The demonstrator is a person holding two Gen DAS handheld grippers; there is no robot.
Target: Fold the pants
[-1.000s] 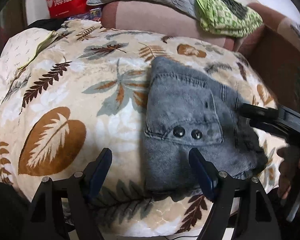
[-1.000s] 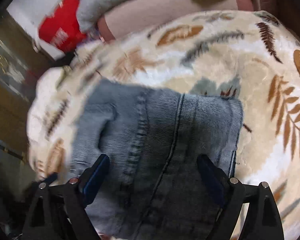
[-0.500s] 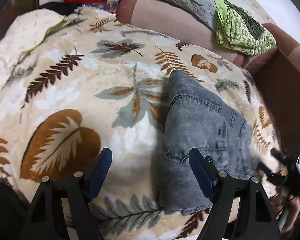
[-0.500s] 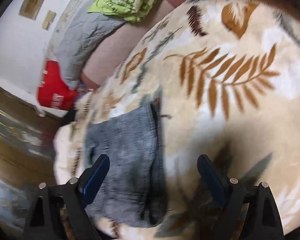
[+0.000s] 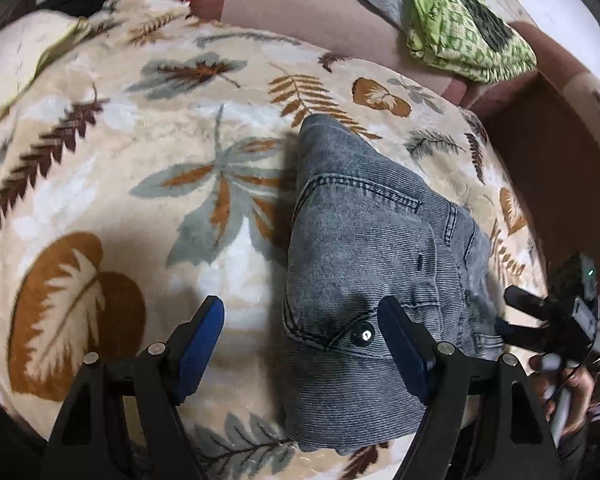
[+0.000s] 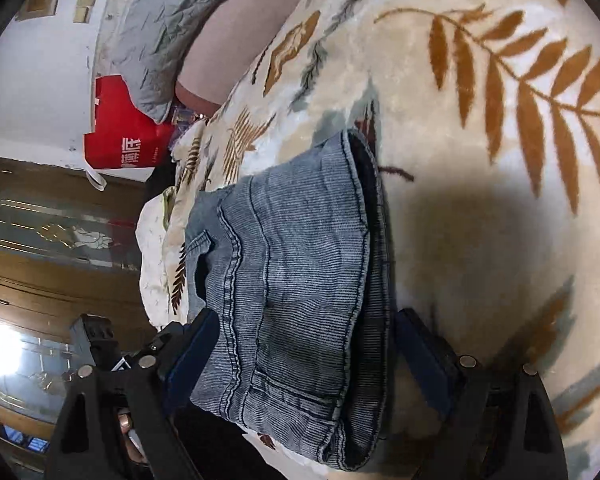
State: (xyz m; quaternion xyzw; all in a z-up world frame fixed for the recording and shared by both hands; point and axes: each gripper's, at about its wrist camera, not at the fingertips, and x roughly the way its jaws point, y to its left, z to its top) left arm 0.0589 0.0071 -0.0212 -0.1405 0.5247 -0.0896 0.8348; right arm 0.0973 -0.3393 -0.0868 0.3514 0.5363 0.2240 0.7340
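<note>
Blue-padded fingers (image 5: 202, 332) of the left gripper (image 5: 300, 344) stand wide apart with nothing clamped between them; the left one hangs over bare blanket, the right one over the near part of the folded pants (image 5: 364, 272). The right gripper (image 6: 300, 364) is spread wide as well, its fingers (image 6: 420, 356) straddling the near end of the same bundle without pinching it.

In the left wrist view the grey denim lies as a compact folded stack, a stitched pocket facing up and a dark metal button (image 5: 362, 334) showing just beside the right finger. The right wrist view shows layered edges along the stack's right side, the darker inner cloth peeking out under the paler top layer.

Under the pants spreads a cream plush blanket (image 5: 140, 168) printed with brown and grey leaves. Beyond it sits a pinkish sofa back (image 5: 292, 12) carrying a grey quilted pillow (image 6: 160, 28) and a green patterned cloth (image 5: 460, 32). A red bag (image 6: 120, 136) with white lettering stands at the blanket's far edge.
</note>
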